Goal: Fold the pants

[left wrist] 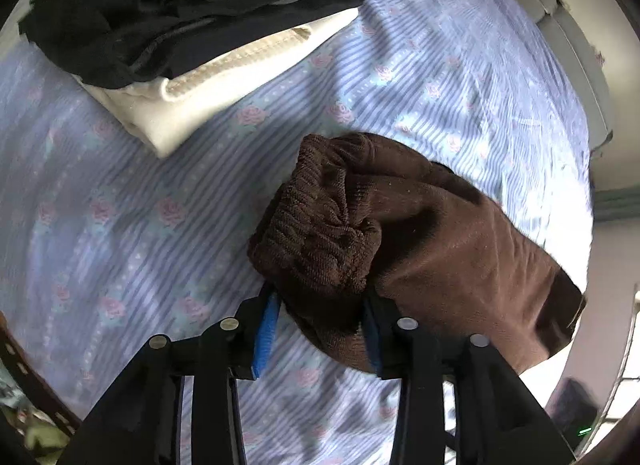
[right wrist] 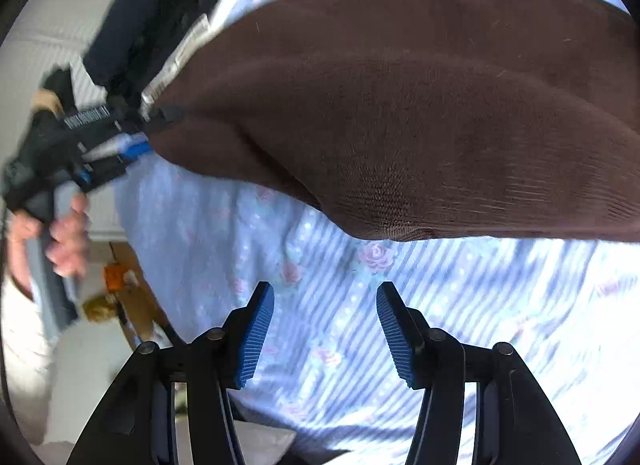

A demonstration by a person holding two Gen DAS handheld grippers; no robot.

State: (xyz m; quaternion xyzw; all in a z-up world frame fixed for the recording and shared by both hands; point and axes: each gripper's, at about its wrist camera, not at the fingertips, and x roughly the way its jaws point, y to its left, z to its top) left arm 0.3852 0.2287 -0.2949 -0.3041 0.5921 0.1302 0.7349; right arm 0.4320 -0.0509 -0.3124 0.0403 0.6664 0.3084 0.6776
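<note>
Left wrist view: our left gripper [left wrist: 320,329] seemed clamped on the bunched waistband of the pants [left wrist: 400,233], which hung over the bed [left wrist: 160,225], trailing right. Our right gripper [right wrist: 325,329] gaped empty, pants just ahead.

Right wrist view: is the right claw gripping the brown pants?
No, the right claw stands open over bare striped sheet, and the brown pants hang ahead of it.
</note>
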